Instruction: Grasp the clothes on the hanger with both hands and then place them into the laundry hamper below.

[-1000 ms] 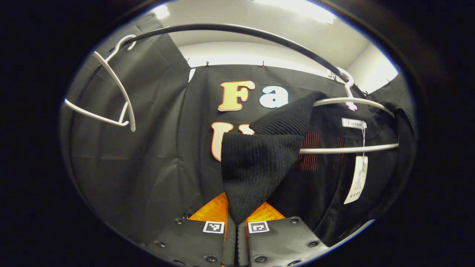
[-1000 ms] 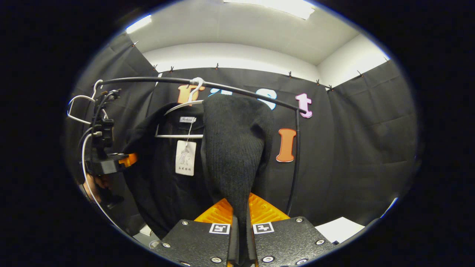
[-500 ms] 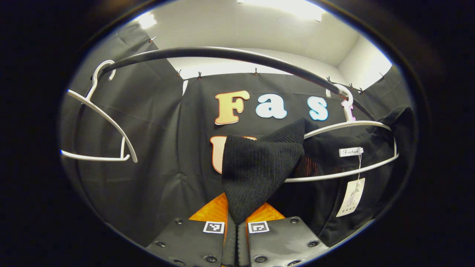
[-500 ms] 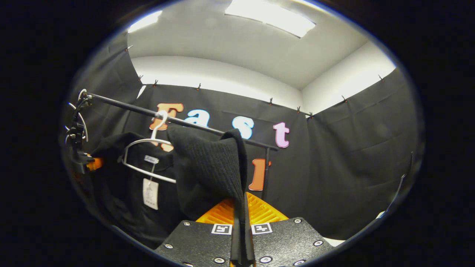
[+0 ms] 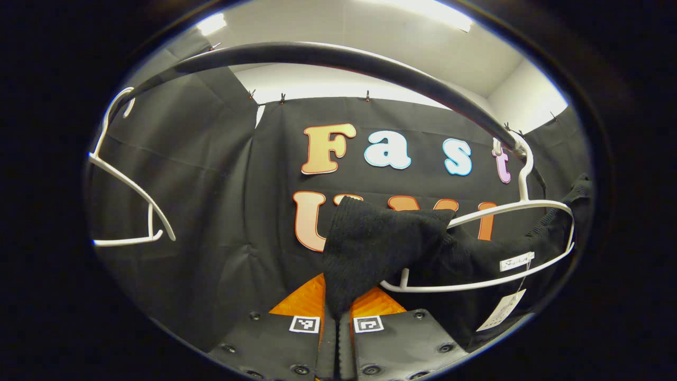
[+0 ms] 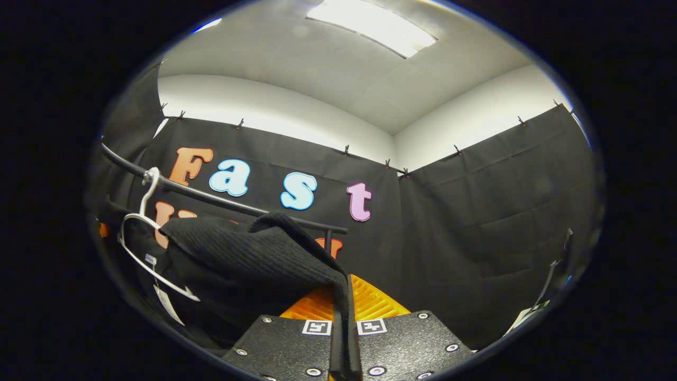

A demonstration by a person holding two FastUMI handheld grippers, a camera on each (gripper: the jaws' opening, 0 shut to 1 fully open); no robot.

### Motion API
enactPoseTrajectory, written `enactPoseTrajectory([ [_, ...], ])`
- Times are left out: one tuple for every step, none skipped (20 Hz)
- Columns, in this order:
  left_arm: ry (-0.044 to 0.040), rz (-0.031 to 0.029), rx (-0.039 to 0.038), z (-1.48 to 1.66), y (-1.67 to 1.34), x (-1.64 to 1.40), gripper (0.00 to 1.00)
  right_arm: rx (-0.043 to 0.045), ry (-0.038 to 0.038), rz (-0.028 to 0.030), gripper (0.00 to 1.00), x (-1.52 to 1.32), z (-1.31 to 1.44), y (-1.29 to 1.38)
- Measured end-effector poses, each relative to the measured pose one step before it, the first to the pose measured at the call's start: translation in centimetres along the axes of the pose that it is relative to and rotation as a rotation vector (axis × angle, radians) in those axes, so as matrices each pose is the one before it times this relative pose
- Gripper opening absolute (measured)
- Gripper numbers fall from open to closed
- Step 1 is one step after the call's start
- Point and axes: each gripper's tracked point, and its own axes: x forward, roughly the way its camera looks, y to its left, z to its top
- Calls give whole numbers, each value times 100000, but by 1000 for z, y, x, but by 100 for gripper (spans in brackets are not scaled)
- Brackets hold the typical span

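Left gripper (image 5: 337,312) and right gripper (image 6: 345,317) each pinch the black sweater (image 5: 381,243) beside its hanger (image 5: 508,248).

Garment (image 5: 381,243) on hanger (image 5: 508,248) under rail (image 5: 338,55); spare hanger (image 5: 127,190) left.

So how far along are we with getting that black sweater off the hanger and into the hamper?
Done: both the left gripper and right gripper are shut on the black sweater. In hand: its shoulders are mostly pulled off the white hanger. Left: freeing it and lowering it into the hamper.
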Motion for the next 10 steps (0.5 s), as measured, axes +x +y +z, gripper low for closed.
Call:
enactPoseTrajectory([
  [-57,420,447,-38,164,336,10,-441,2056,-1498,3,650,-809,-672],
  [649,461,328,-254,253,304,10,205,2600,-850,4,539,-823,-358],
  [1144,450,168,-413,237,269,10,594,2652,416,4,783,-1003,120],
  [1358,391,-103,-419,267,22,10,913,2572,957,4,127,-948,491],
  [861,-70,-274,-390,156,2,10,78,1775,1096,4,61,-1082,566],
  [303,-151,380,-376,50,36,9,-1210,1135,974,4,-219,-966,395],
  [1166,180,1049,-593,236,214,10,-2158,1791,783,4,-100,-1229,648],
  [1937,27,520,-683,166,566,10,-2051,2835,1713,4,-154,-1532,929],
  [2329,-775,-640,-713,-136,446,10,-883,2755,2311,4,-263,-1510,1265],
  [1600,-1074,-951,-540,-390,421,10,498,974,2634,4,-443,-693,1391],
])
